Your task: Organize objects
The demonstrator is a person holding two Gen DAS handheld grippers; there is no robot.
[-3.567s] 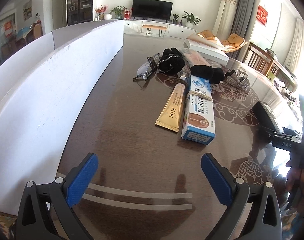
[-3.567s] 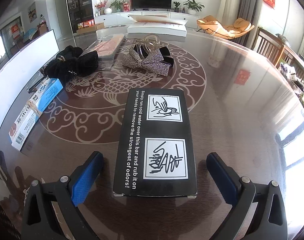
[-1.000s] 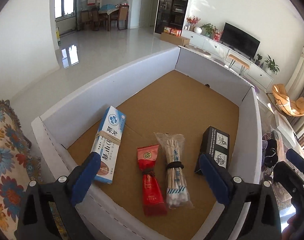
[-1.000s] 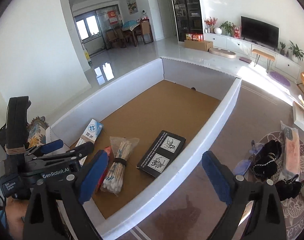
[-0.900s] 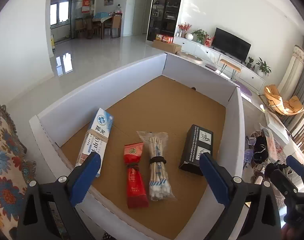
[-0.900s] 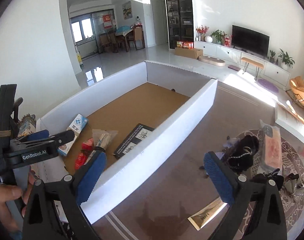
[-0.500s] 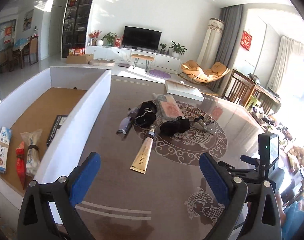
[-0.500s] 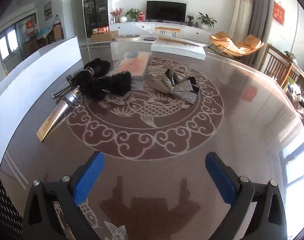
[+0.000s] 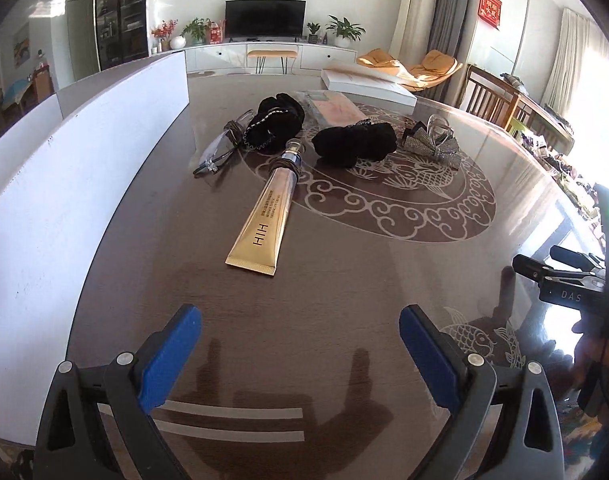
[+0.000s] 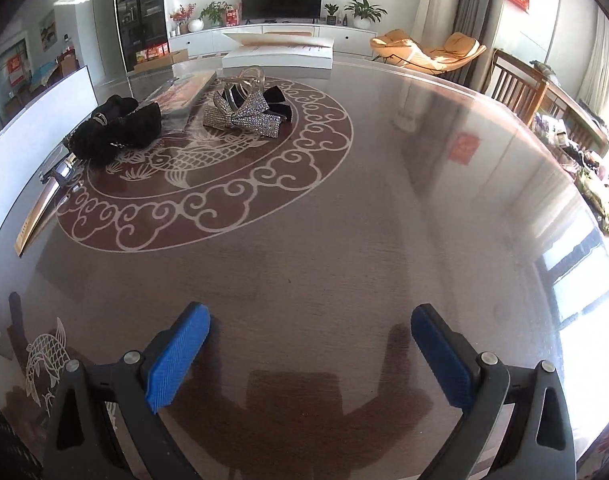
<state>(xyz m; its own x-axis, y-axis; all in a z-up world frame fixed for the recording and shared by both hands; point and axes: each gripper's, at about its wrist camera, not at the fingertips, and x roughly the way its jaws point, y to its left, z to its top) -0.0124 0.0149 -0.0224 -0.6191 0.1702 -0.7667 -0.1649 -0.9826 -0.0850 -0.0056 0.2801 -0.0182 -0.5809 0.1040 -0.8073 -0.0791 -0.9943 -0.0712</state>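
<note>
- While your left gripper (image 9: 300, 344) pointed down at the table (image 9: 344, 280), its blue pads (image 9: 170, 356) stood wide apart with nothing between them.
- Your right gripper (image 10: 310, 346) likewise had its jaws spread wide and empty above bare tabletop.
- Just ahead of your left jaws lay the gold tube (image 9: 264, 226), cap pointing away from you.
- Beyond its cap sat a black scrunchie (image 9: 274, 124), with clear glasses (image 9: 220, 148) touching its left side.
- Right of the cap you had another black scrunchie (image 9: 358, 142), then a glittery bow clip (image 9: 436, 144) near it.
- Behind those rested a flat pink packet (image 9: 336, 108).
- Along your left ran the white box wall (image 9: 76, 168).
- At the right edge of your left view, your other gripper showed in your hand (image 9: 596, 356).
</note>
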